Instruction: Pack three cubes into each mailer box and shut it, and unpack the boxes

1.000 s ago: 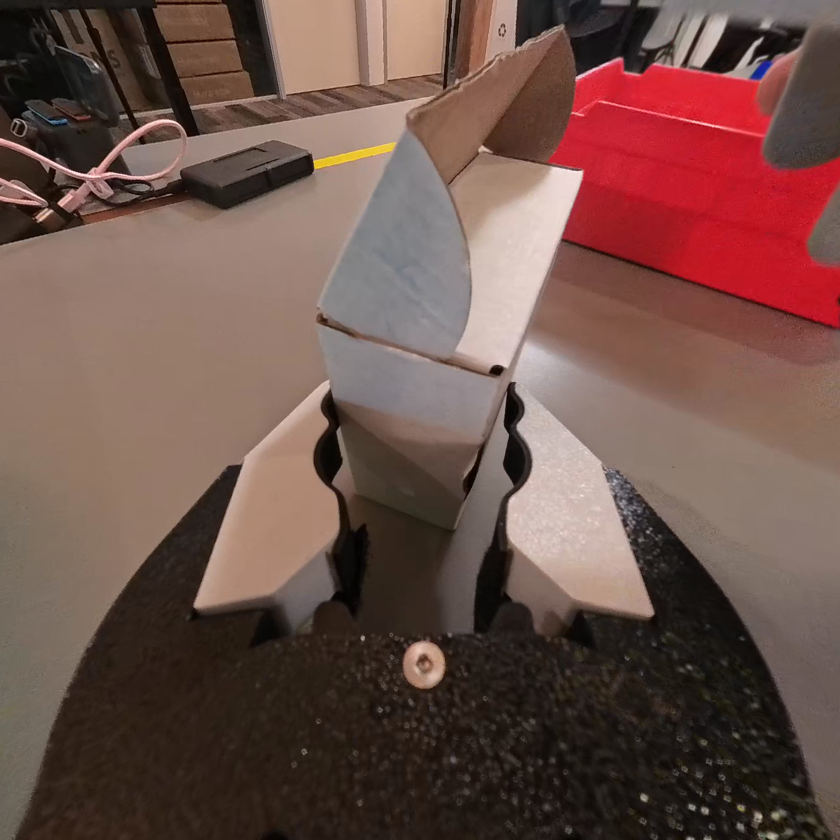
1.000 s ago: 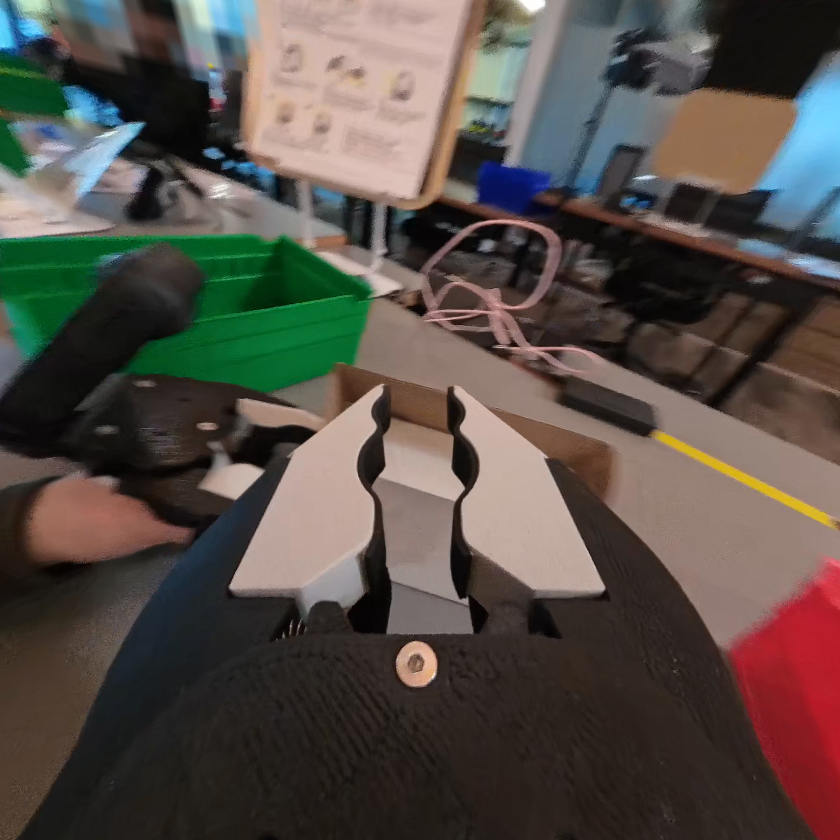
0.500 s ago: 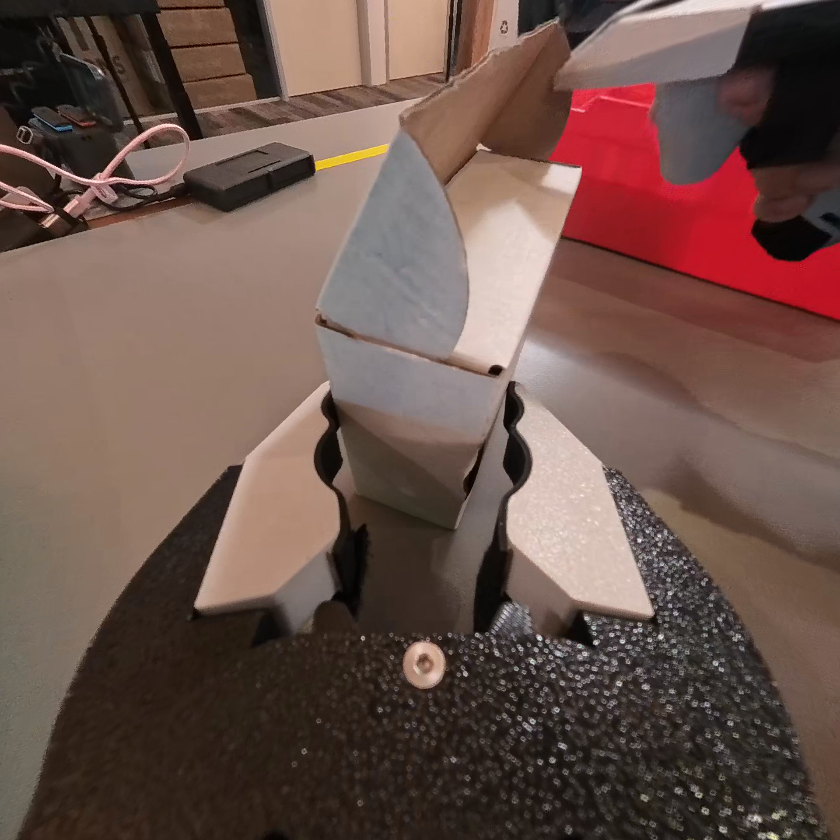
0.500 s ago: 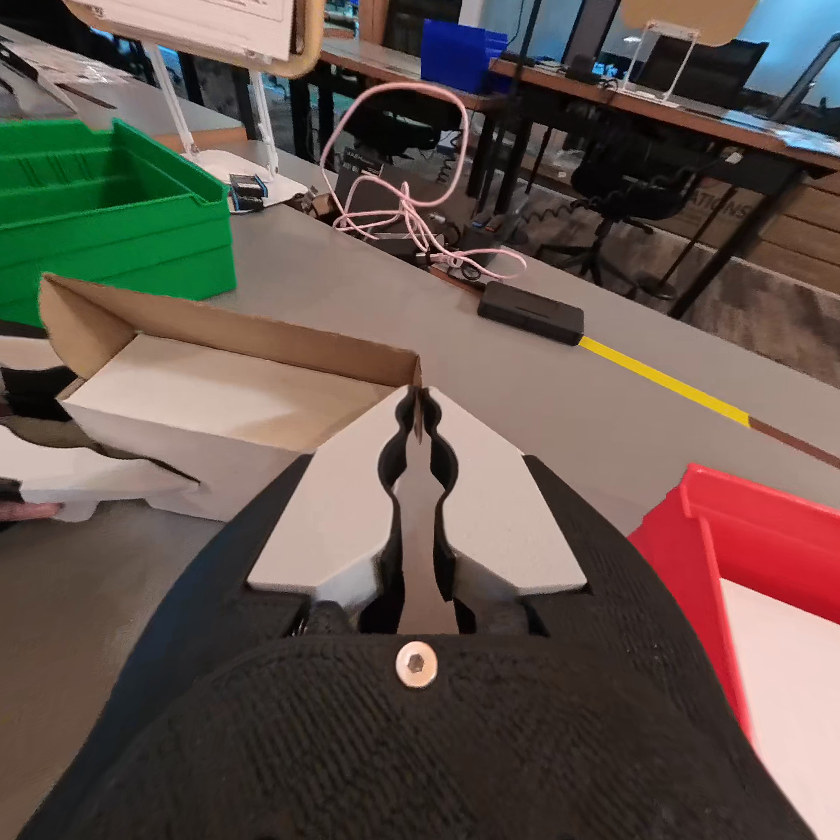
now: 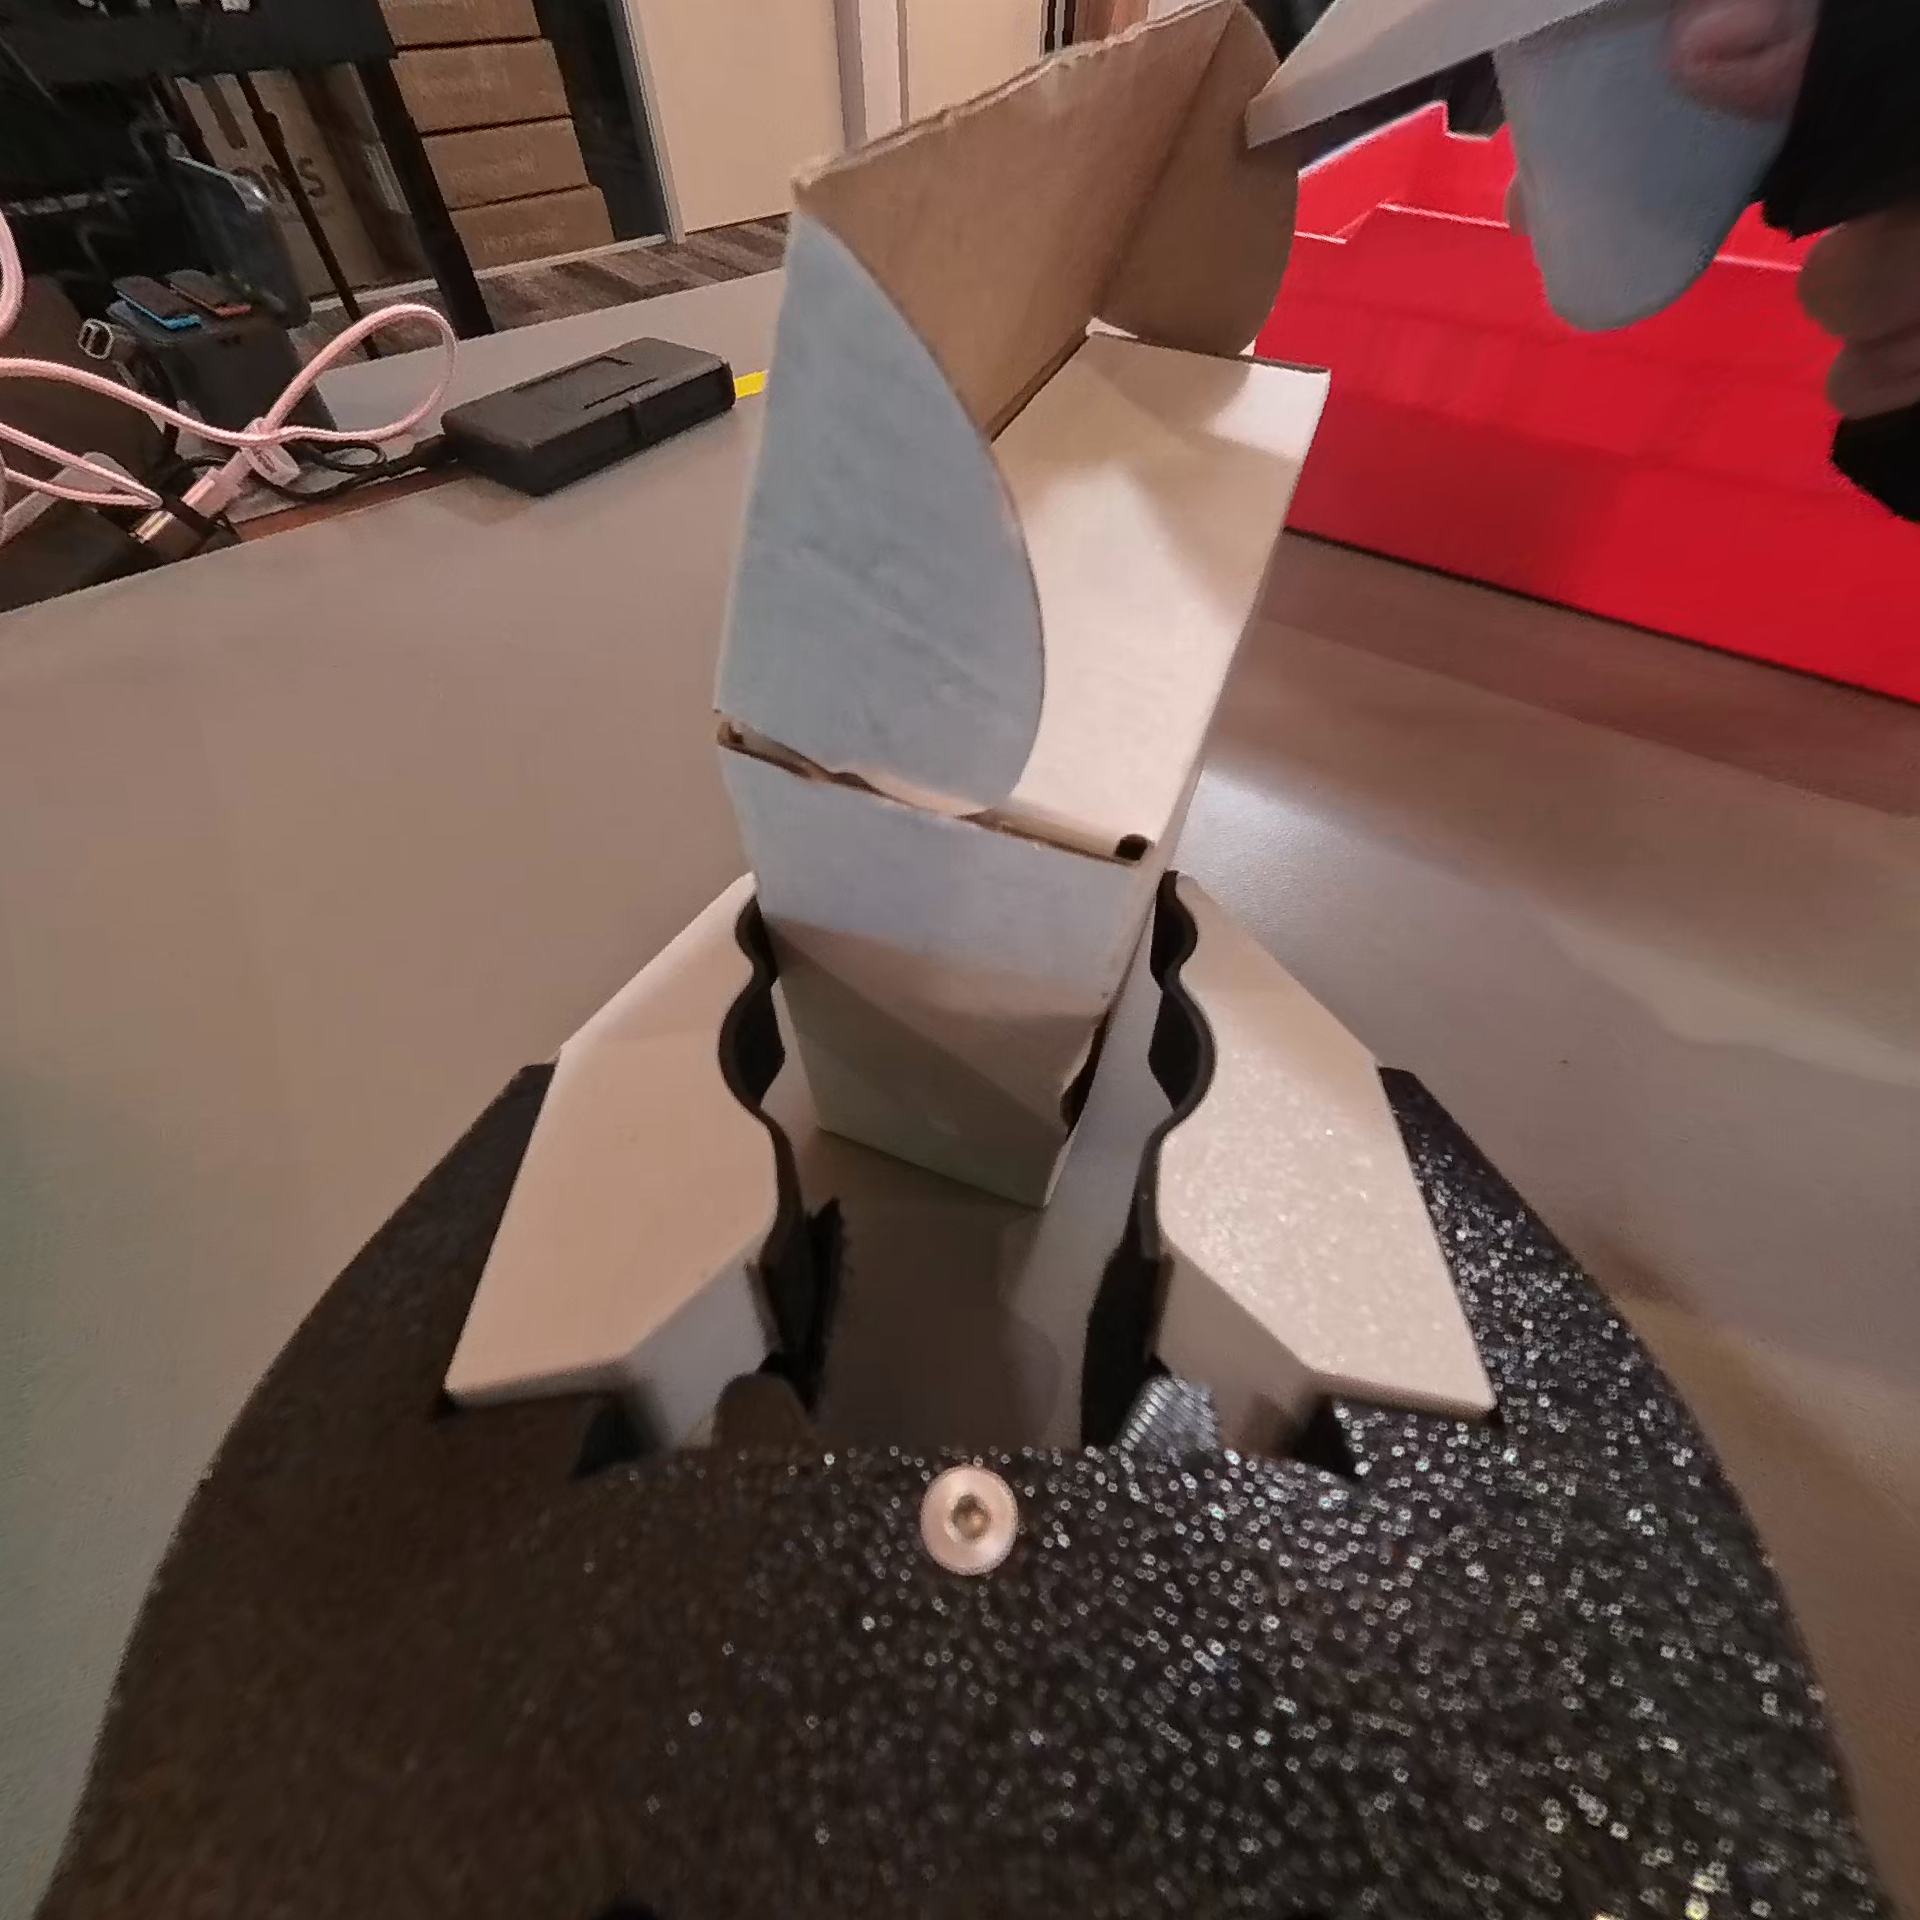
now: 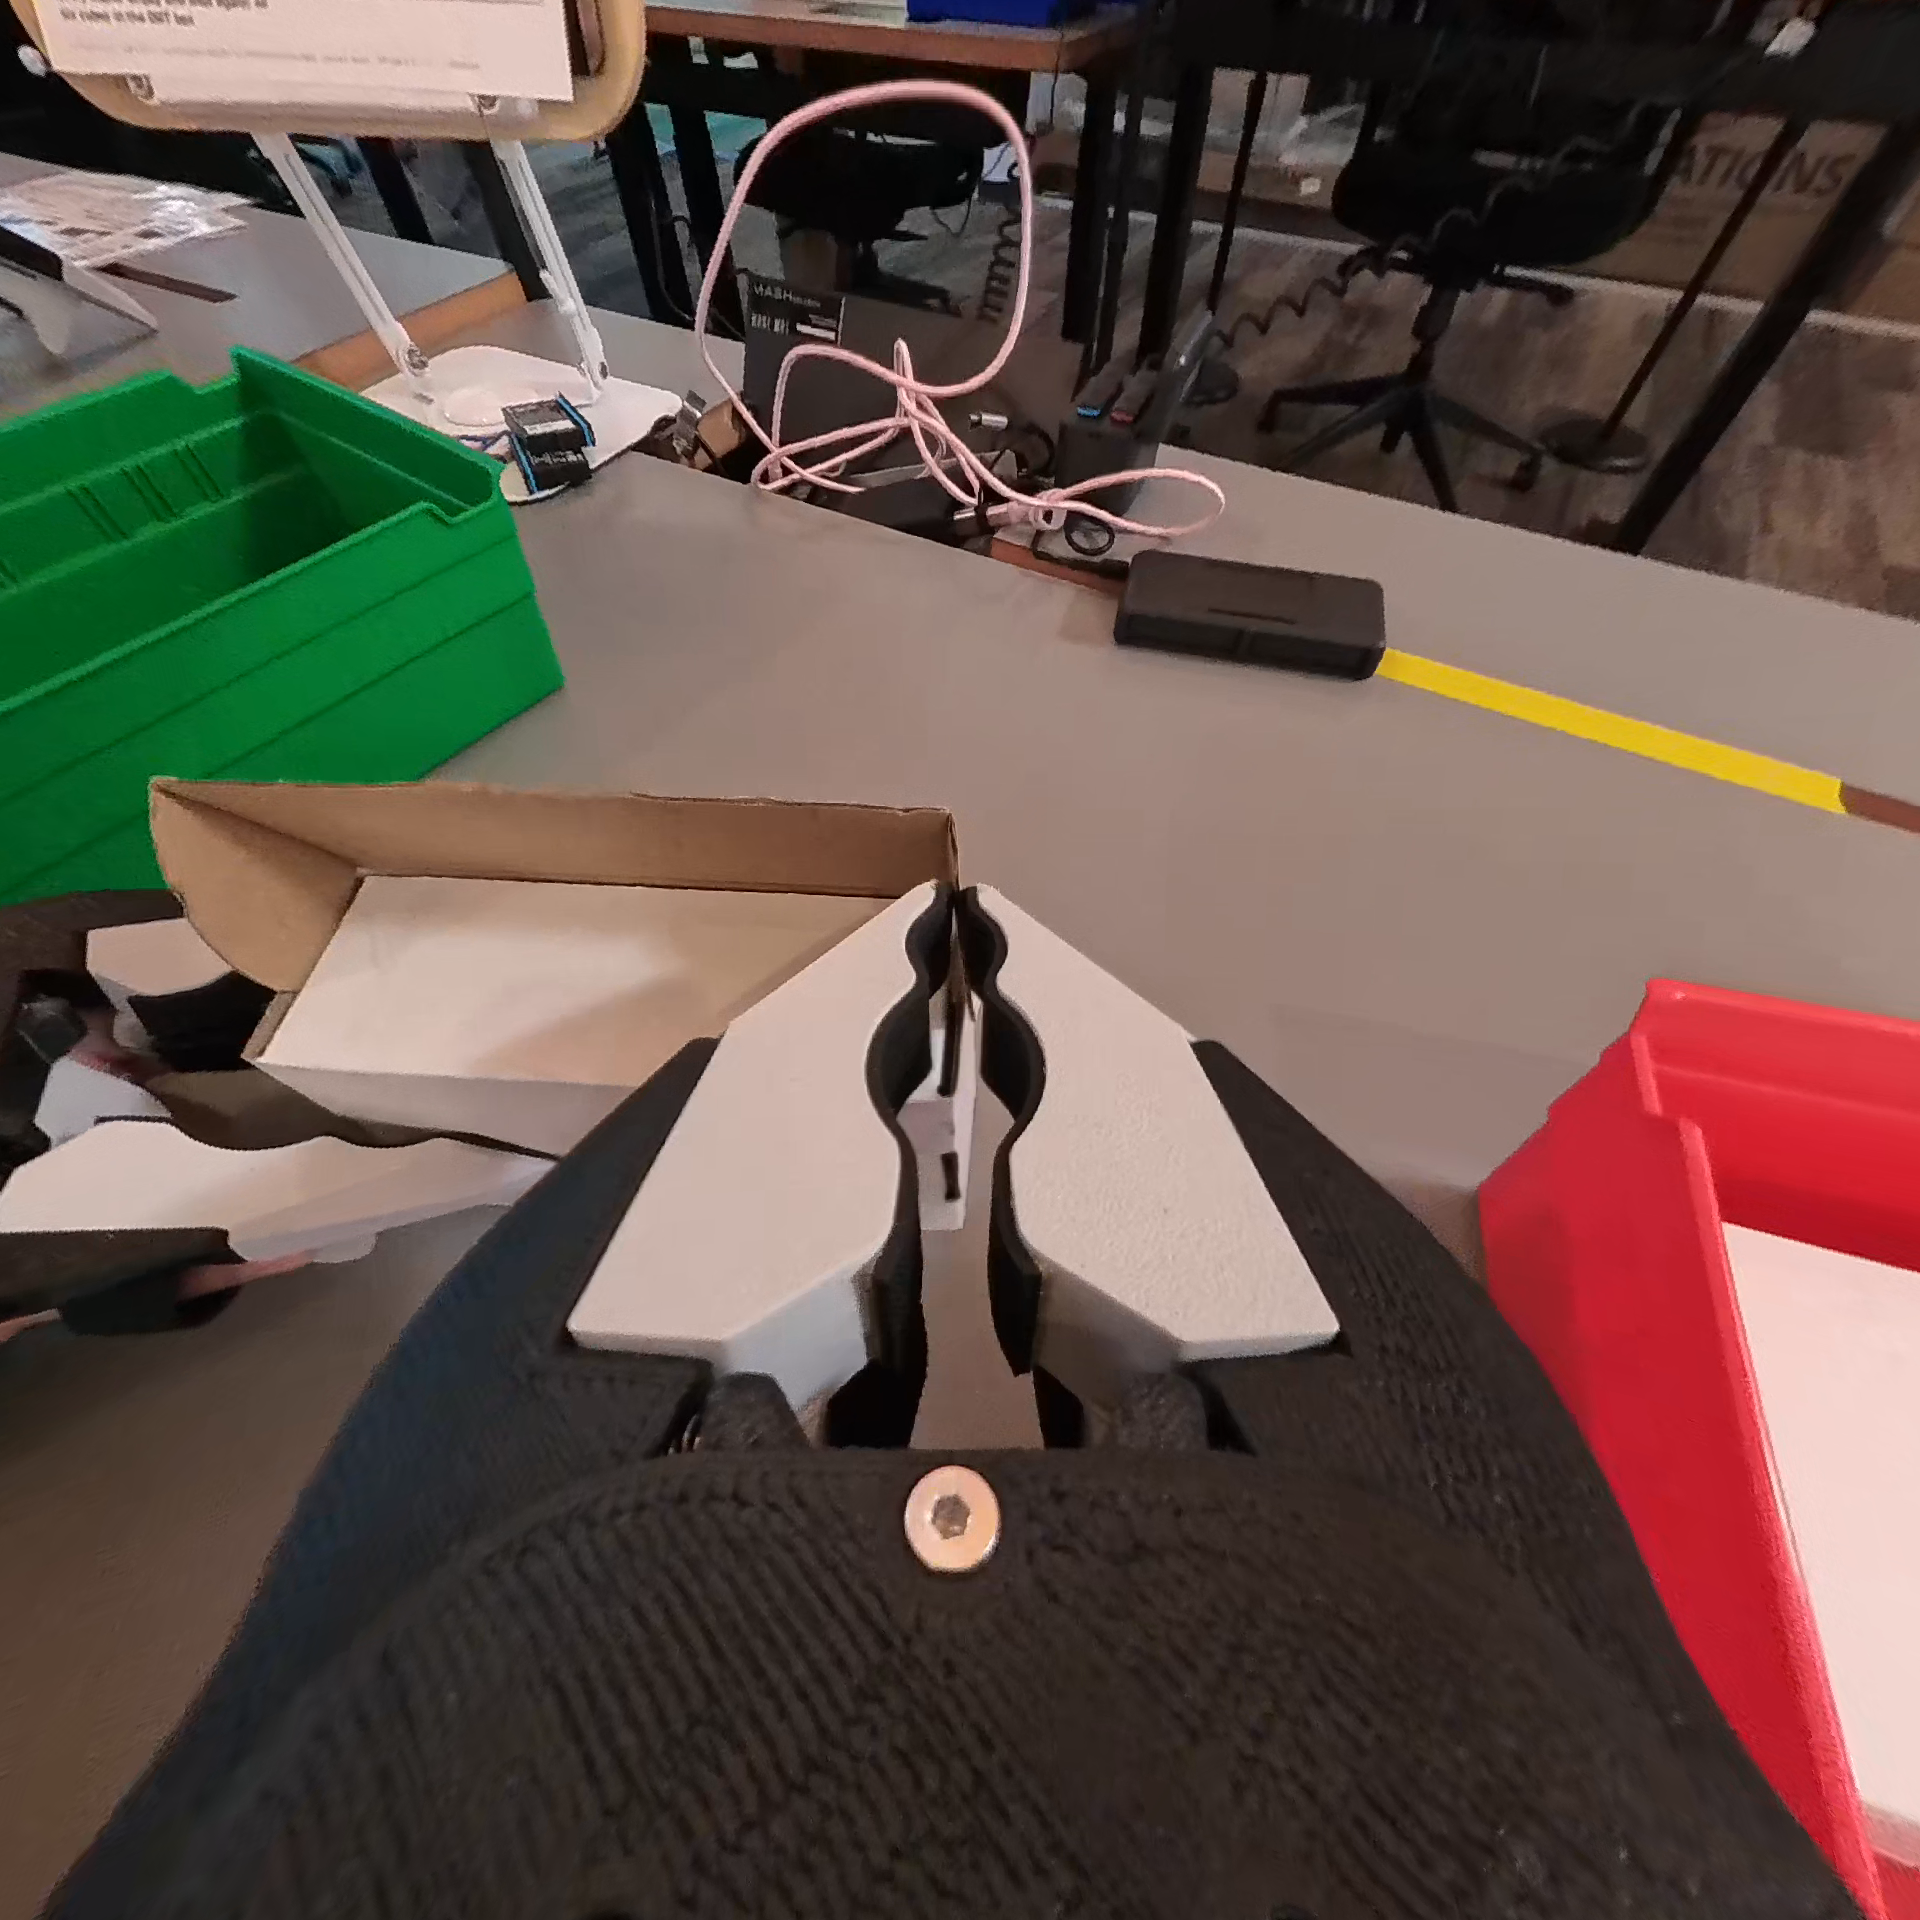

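Since a second ago the right claw (image 6: 958,914) has been brought to the white cardboard mailer box (image 6: 540,987) and pinched shut on its flap corner. The box's end is clamped in the left claw (image 5: 961,935) on the grey surface (image 5: 312,831).

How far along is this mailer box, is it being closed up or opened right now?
Done so far: the white mailer box lies on the grey table with its main panel down. In hand: the left gripper clamps one end of the box, and the right gripper is pinched shut on the raised brown flap at the other end. Closing or opening cannot be told. No cubes are visible; the green bin looks empty.
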Available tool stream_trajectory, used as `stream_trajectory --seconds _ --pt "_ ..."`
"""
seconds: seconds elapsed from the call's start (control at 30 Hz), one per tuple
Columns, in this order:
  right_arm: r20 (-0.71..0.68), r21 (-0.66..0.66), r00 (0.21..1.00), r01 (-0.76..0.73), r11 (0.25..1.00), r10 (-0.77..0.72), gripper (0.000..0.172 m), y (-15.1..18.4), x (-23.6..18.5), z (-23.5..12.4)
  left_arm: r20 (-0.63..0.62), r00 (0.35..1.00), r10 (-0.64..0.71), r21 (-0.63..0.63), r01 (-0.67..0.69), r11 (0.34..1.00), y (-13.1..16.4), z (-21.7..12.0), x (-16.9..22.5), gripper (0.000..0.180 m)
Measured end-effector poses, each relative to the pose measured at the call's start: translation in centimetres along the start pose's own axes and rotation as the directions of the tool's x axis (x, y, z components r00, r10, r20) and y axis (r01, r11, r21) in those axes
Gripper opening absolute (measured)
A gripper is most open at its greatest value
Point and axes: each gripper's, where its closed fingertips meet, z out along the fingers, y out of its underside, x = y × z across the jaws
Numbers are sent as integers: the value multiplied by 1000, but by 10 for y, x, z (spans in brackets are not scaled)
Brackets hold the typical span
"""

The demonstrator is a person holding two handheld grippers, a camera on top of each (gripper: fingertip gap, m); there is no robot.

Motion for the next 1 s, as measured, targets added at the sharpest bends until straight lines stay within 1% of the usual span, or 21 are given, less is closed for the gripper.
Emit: stream_trajectory --seconds 0.2,0.33,0.43,0.5,0.57,0.6,0.63,0.7,0.73,0.77,0.83,0.9,1.0 --pt "33 -25 998 -60 998 61 0 -8 -2 4 0 1000 4 1 -4 1000 0 1 0 71" --pt "3 -42 1000 -12 999 13 0 -6 0 5 3 1000 5 -6 -5 1000 0 1 0 71" --pt "14 -23 999 -39 999 40 0 -2 0 4 -2 1000 -3 -7 3 1000 0 1 -1 70" --pt "22 -10 999 -46 999 46 0 -1 0 2 -9 1000 25 -9 -25 1000 1 1 1 71" --pt "19 -4 999 -34 999 34 0 -1 0 1 35 998 56 -23 -55 998 2 -2 -2 100" --pt "15 -2 1000 -27 1000 27 0 -1 0 0 43 998 55 -4 -55 998 -2 -6 -2 106" --pt "14 0 1000 -25 1000 25 0 -1 0 0 48 998 37 65 -40 997 -13 -13 -1 104" --pt "16 4 1000 -26 1000 26 0 -1 0 -1 77 997 2 227 -19 974 -36 -35 -3 83" --pt "18 6 999 -28 1000 27 0 -1 0 -1 95 996 -1 280 -26 960 -44 -46 -5 74" --pt "20 8 999 -29 1000 29 0 -1 0 -1 104 995 -2 306 -30 952 -47 -53 -5 71" --pt "25 14 999 -32 999 32 0 0 0 -2 90 996 7 322 -36 946 -50 -60 3 73" --pt "32 19 999 -39 999 38 0 0 -1 -3 52 998 32 331 -48 942 -53 -61 16 75" --pt "40 23 998 -47 999 47 0 0 -3 -3 13 998 65 313 -66 947 -58 -57 32 80"
